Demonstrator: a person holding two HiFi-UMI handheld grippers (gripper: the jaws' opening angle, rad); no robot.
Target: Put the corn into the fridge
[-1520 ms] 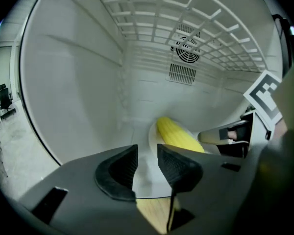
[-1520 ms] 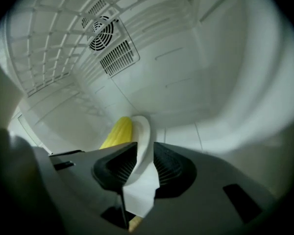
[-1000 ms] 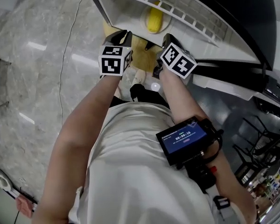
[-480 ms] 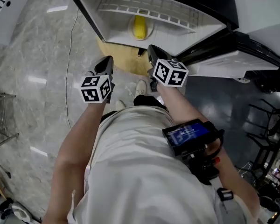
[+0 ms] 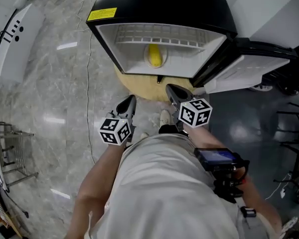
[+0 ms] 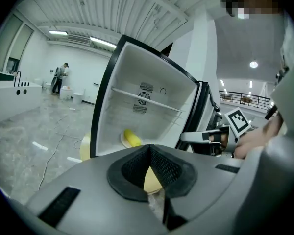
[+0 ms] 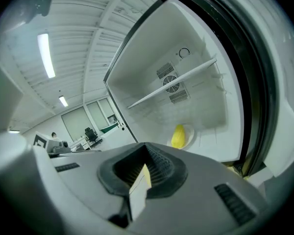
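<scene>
The yellow corn lies on a round white plate on the floor of the open fridge; the left gripper view shows the corn too, as does the right gripper view, where the corn sits under a shelf. Both grippers hang in the air in front of the fridge, apart from it. My left gripper is shut with nothing in it, its pads meeting. My right gripper is shut and empty as well, and it points at the fridge's inside.
The fridge door stands swung open to the right. A round yellow board lies under the fridge. A thin cable runs over the marble floor at the left, near a metal rack. A person stands far off.
Both grippers have drawn back from the fridge and risen; a second ago they were right at its opening. The corn has stayed on its plate inside.
</scene>
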